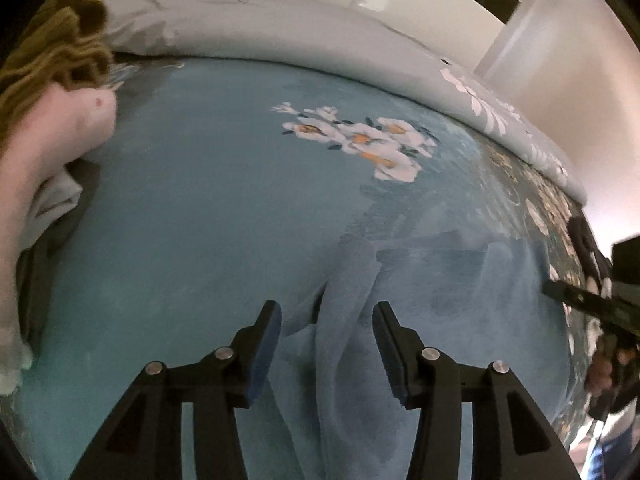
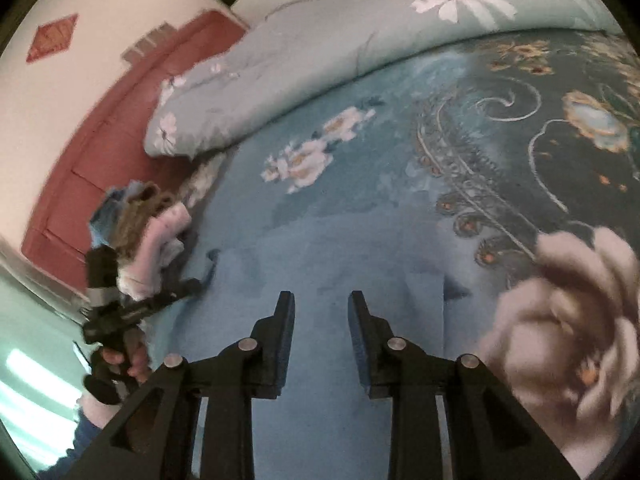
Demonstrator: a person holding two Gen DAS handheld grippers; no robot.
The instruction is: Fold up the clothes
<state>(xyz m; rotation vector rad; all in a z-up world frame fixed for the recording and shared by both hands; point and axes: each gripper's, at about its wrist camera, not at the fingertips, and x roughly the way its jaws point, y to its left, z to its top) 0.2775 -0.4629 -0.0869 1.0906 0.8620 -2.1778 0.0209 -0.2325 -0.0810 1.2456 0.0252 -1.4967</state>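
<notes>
The soft pale-blue cloth garment lies rumpled on the teal flower-printed bedsheet, a raised fold between the parted fingers of the left gripper. The right gripper hovers over it, spread wide (nothing held). A grey floral quilt is bunched behind.

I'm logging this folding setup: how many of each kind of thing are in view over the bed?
Grippers: 2, left gripper and right gripper
Blue garment: 1
Clothes pile: 1
Rolled quilt: 1
Total: 5
</notes>
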